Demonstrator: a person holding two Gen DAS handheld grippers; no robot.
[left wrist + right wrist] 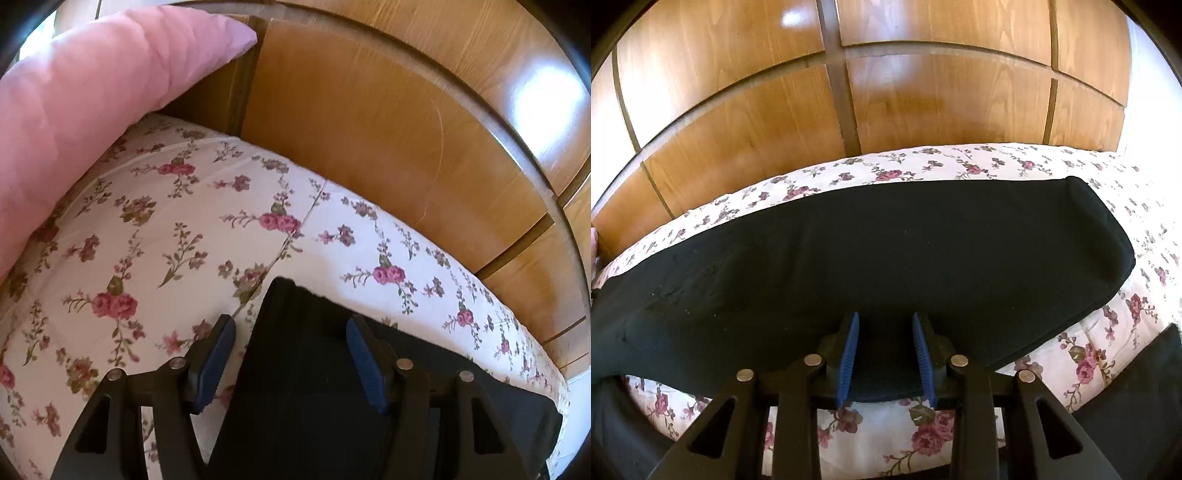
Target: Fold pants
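Black pants (886, 251) lie flat across a bed with a floral sheet (960, 162). In the right wrist view they run from the left edge to a rounded end at the right. My right gripper (885, 325) is open, its blue pads straddling the pants' near edge. In the left wrist view one squared end of the pants (306, 369) lies between the fingers of my left gripper (291, 328), which is open wide just above the cloth. Neither gripper holds anything.
A pink pillow (92, 110) lies at the left on the floral sheet (166, 221). A wooden panelled wardrobe (886, 92) stands close behind the bed's far edge. Another dark piece of cloth (1137, 398) shows at the lower right.
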